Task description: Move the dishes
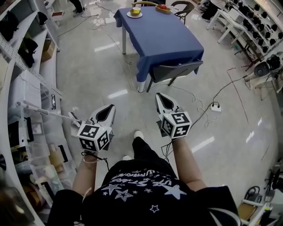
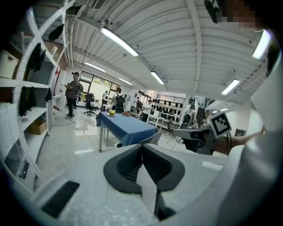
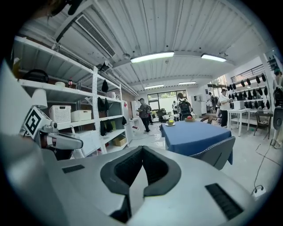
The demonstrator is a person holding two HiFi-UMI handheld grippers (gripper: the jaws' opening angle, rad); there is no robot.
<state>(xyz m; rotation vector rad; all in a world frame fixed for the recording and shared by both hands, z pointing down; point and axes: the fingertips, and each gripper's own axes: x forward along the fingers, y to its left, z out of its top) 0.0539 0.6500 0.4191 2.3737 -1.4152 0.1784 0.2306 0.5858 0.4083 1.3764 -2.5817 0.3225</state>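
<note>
Far ahead stands a table with a blue cloth. At its far end sit a saucer with a yellow-green cup and a shallow bowl of red fruit. Both also show small in the right gripper view, the cup and the bowl. My left gripper and right gripper hang side by side over the floor, well short of the table. Each points slightly downward. Both have their jaws together at the tips, with nothing between them.
A grey-backed chair is tucked at the table's near end. White shelving lines the left side. A power strip and cables lie on the floor at right. White tables stand far right. People stand in the distance.
</note>
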